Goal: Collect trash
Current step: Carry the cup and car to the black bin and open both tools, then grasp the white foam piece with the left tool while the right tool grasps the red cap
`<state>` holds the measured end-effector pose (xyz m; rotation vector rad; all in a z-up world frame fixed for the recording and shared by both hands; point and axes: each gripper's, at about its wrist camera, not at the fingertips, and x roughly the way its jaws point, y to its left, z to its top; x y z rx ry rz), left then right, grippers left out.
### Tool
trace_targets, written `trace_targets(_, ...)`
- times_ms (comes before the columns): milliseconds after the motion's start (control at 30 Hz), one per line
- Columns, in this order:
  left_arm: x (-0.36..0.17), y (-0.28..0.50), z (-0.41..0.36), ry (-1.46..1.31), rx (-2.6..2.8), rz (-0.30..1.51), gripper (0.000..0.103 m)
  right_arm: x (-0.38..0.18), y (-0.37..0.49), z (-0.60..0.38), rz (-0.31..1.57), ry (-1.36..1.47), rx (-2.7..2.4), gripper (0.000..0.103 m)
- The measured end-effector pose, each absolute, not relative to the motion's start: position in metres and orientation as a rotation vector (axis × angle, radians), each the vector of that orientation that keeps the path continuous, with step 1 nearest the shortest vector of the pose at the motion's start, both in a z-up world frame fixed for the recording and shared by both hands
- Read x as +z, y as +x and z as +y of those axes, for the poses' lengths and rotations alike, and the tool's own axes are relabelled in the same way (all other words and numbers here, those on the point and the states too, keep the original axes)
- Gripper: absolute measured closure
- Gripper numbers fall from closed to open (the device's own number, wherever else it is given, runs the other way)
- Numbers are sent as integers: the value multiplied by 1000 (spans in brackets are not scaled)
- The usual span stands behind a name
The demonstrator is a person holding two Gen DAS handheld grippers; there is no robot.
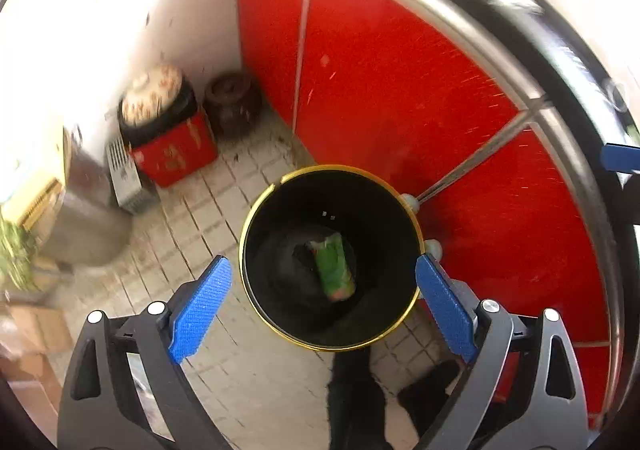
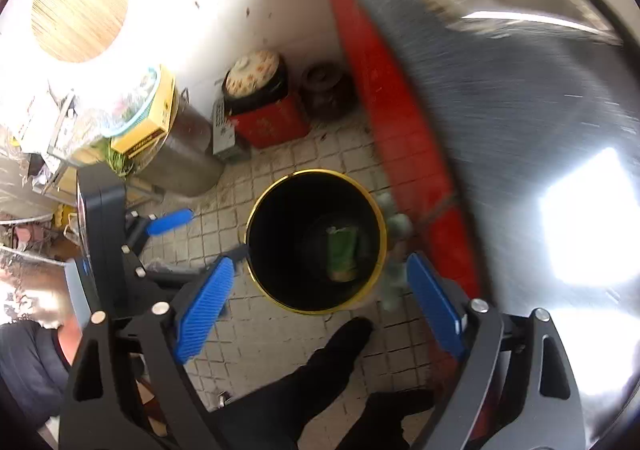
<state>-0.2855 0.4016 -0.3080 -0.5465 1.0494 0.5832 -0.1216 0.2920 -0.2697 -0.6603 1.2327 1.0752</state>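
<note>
A black bin with a gold rim (image 1: 248,217) (image 2: 256,209) stands on the tiled floor, straight below both grippers. A green wrapper (image 1: 336,270) (image 2: 342,254) lies on its bottom. My left gripper (image 1: 324,306) is open above the bin's mouth, with nothing between its blue pads (image 1: 202,310). My right gripper (image 2: 320,306) is open too and holds nothing. Pale blurred lumps (image 1: 434,248) (image 2: 394,282) show at the bin's right rim; whether they rest on the floor I cannot tell. One blue finger of the left gripper (image 2: 170,221) shows in the right wrist view.
Red cabinet doors (image 1: 400,89) under a steel counter (image 2: 520,109) stand close on the bin's right. A red box with a pot on it (image 1: 172,153), a brown jar (image 1: 234,97) and a metal canister (image 1: 88,217) fill the corner. A person's black shoes (image 2: 348,338) stand near the bin.
</note>
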Motion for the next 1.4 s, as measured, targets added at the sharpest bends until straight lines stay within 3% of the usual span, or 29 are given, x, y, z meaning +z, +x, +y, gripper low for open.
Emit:
trace_targets(167, -231, -242, 356, -335, 466, 996, 8, -203, -93, 204, 1129, -559, 909, 10)
trace_targets(400, -116, -128, 232, -52, 123, 858, 7, -110, -35, 19, 1006, -278, 478, 9)
trace_targets(600, -80, -56, 96, 87, -197, 794, 7, -64, -22, -122, 903, -100, 225, 9)
trace_targets(867, -96, -36, -10, 225, -366, 824, 7, -60, -23, -227, 878, 5, 87, 9)
trace_targets(1100, -130, -17, -32, 280, -351, 890, 7, -76, -3, -245, 911, -7, 107, 9)
trace_targets(1400, -194, 21, -45, 320, -311, 961, 8, -149, 93, -237, 1005, -36, 129, 10)
